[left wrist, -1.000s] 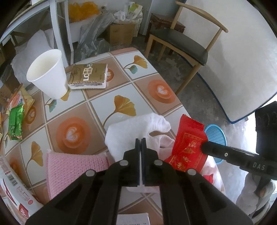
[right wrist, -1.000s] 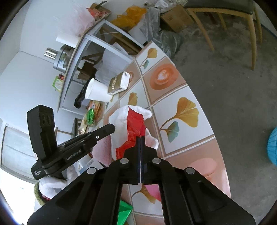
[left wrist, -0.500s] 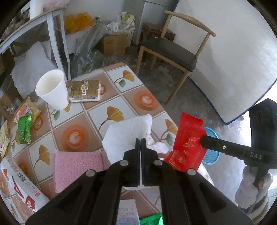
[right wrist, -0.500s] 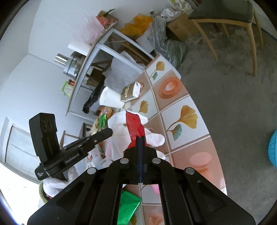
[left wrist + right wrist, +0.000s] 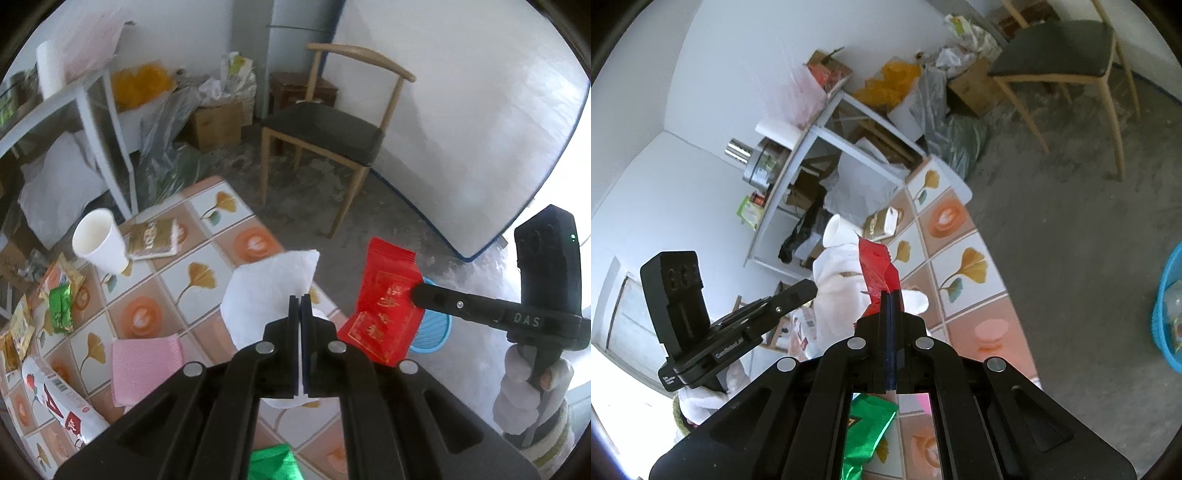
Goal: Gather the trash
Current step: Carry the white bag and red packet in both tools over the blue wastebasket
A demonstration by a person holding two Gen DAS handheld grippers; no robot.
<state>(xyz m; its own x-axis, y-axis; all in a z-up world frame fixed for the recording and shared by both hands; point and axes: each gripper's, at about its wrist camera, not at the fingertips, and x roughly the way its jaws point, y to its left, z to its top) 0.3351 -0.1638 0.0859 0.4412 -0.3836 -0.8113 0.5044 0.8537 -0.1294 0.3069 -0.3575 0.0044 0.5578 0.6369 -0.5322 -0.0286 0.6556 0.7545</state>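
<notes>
My left gripper [image 5: 300,300] is shut on a white crumpled tissue [image 5: 269,288] and holds it high above the tiled table [image 5: 207,258]. My right gripper [image 5: 891,295] is shut on a red snack wrapper [image 5: 877,266], also in the air; it shows in the left wrist view [image 5: 384,306] beside the tissue. In the right wrist view the tissue [image 5: 834,288] hangs just left of the wrapper. A blue bin [image 5: 1167,310] stands on the floor to the right, partly behind the wrapper in the left wrist view [image 5: 436,328].
On the table lie a white paper cup [image 5: 98,240], a brown packet [image 5: 153,238], a pink cloth [image 5: 144,365], green and yellow wrappers [image 5: 59,306] and a white pouch [image 5: 59,402]. A green foil wrapper [image 5: 866,432] lies below. A wooden chair [image 5: 332,129] stands beyond the table.
Both grippers have risen well above the table, carrying the tissue and the red wrapper. The table now looks smaller and farther below.
</notes>
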